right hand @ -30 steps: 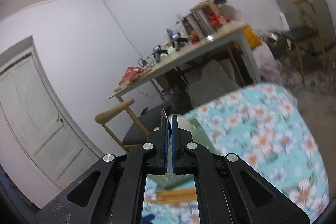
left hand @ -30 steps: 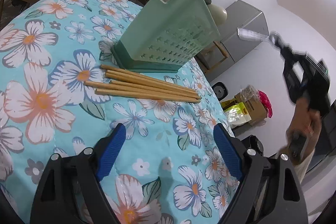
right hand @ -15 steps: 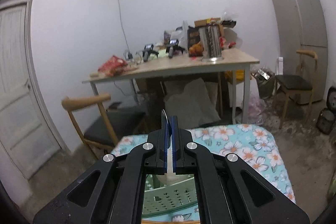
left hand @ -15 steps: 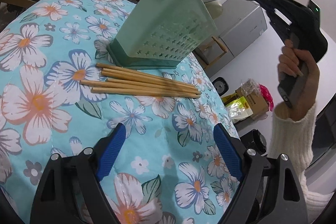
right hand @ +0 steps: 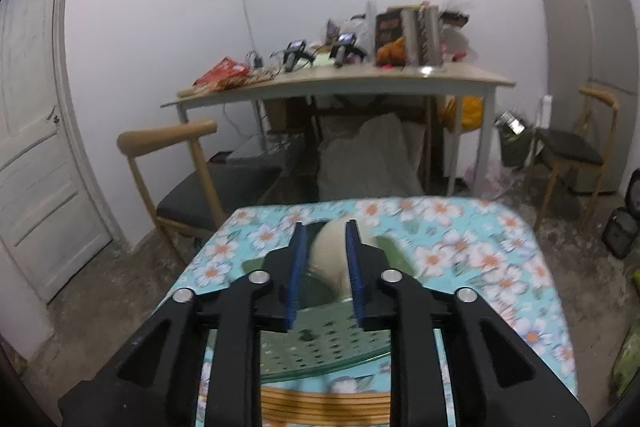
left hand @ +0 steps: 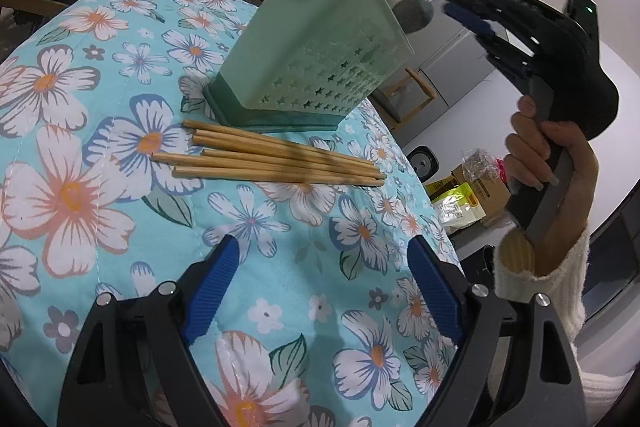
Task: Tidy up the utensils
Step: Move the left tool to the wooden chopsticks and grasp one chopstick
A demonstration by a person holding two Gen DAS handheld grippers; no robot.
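Left wrist view looks down along my left claw (left hand: pixel 318 287); its blue pads (left hand: pixel 212 283) stand wide apart with nothing between them, hovering above the worktop (left hand: pixel 280 219), which wears a turquoise cloth printed with white and orange flowers; a bundle of wooden chopsticks (left hand: pixel 276 159) lies flat on that cloth, just in front of the pale green utensil holder (left hand: pixel 320 55); the holder has star-shaped holes in its wall and a darker green base, and it appears tilted in this fisheye picture; my right claw (left hand: pixel 464 11) shows at the upper right, held in my right hand (left hand: pixel 548 151) with a cream knitted sleeve (left hand: pixel 540 287) at the wrist, its tips just above the holder's top edge; a blurred grey-white rounded thing, which looks like a spoon bowl (left hand: pixel 414 13), sits at the holder's rim just beside those tips.

Right wrist view shows my right claw (right hand: pixel 325 267) from behind, its jaws opening; the pale spoon bowl (right hand: pixel 330 259) is between the blue pads (right hand: pixel 298 267), too blurred for me to tell whether they touch it; below it is the green holder (right hand: pixel 320 347), and the chopsticks (right hand: pixel 324 403) lie at the bottom edge; beyond stand a wooden chair (right hand: pixel 192 183) and a cluttered table (right hand: pixel 340 83).
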